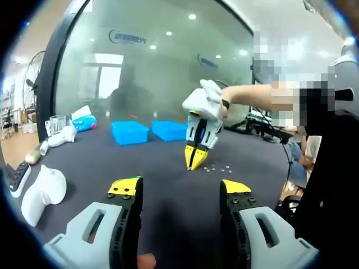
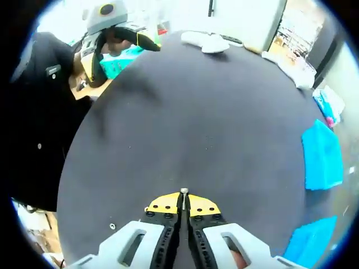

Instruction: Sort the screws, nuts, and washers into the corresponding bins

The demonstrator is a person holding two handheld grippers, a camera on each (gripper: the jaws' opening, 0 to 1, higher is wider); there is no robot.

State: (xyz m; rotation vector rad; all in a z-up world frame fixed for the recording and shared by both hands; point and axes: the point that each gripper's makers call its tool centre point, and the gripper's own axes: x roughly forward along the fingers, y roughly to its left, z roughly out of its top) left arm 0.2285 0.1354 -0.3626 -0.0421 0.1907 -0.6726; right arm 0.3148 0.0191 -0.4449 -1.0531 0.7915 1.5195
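My right gripper point(image 2: 184, 203) is pinched closed on a small silver screw point(image 2: 184, 192), its head poking above the yellow tips, over the dark table point(image 2: 185, 112). My left gripper point(image 1: 179, 189) hangs wide apart, holding nothing. Loose hardware point(image 1: 217, 167) lies toward the table's far edge, near two blue bins point(image 1: 130, 133). The blue logo on the glass wall point(image 1: 130, 38) is unreadable.

Two bright blue bins point(image 1: 130, 133) are seen on a dark grey table point(image 1: 168, 162); yellow-tipped grippers point(image 1: 180, 193), silver screw point(image 2: 184, 191).
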